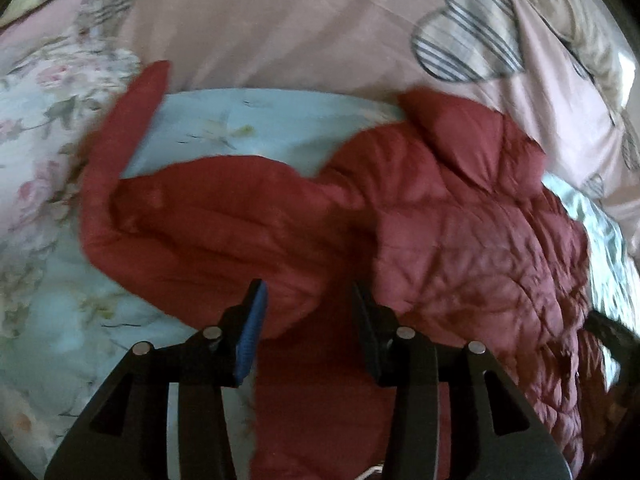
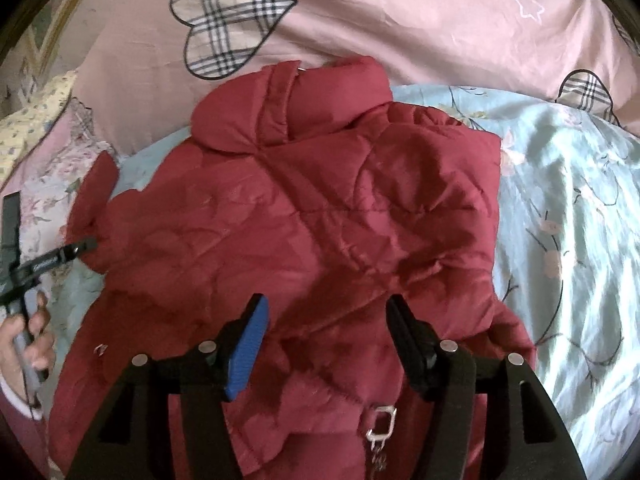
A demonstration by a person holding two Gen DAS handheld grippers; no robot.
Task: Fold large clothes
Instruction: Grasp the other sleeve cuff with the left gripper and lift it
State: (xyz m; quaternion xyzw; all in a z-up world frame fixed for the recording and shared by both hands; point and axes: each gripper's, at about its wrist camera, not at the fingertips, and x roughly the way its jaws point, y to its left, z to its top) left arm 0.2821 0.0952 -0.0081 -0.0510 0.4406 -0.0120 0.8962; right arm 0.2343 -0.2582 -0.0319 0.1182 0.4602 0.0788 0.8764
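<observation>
A dark red quilted puffer jacket point(image 2: 320, 232) lies spread on the bed, collar point(image 2: 288, 108) at the far end. One sleeve point(image 1: 224, 224) lies out to the left, its cuff end lifted and blurred. My left gripper point(image 1: 306, 300) is open just above the sleeve, near the jacket's body point(image 1: 480, 248). My right gripper point(image 2: 326, 316) is open above the jacket's lower middle, near a metal clasp point(image 2: 382, 424). The left gripper also shows at the left of the right wrist view point(image 2: 80, 248), at the sleeve, with the hand holding it.
The jacket rests on a light blue floral sheet point(image 2: 568, 216). A pink duvet with plaid hearts point(image 2: 224, 20) lies behind the collar. A floral pillow point(image 1: 48, 120) sits at the left.
</observation>
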